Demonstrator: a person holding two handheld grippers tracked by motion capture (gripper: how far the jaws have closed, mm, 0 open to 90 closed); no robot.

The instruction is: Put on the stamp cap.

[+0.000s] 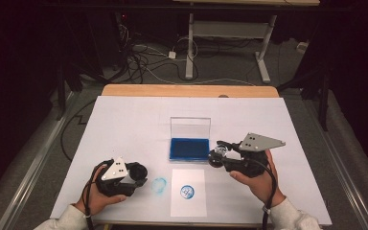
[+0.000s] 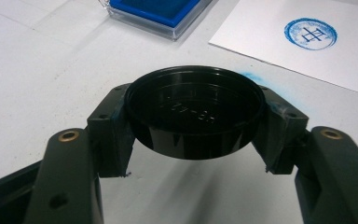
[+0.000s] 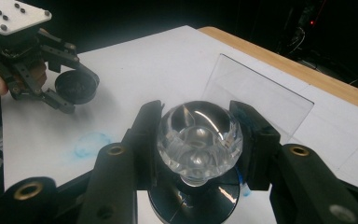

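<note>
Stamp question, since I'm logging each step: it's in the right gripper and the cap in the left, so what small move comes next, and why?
Probably bring the stamp toward the cap to close it. The paper already bears a blue print, the right gripper holds the stamp beside the ink pad, and the left gripper holds the cap ready.

The raised lettering inside the black cap [image 2: 194,109] is too dim to be read in the left gripper view. The ink pad case [image 2: 158,13] is cut off by the top edge there, and the stamped sheet [image 2: 303,46] by the right edge. The mark within the blue stamped ring [image 1: 187,192] is too small to be made out from above. The stamp [image 3: 196,140] has its black base cut off by the bottom edge, and its underside is hidden.
</note>
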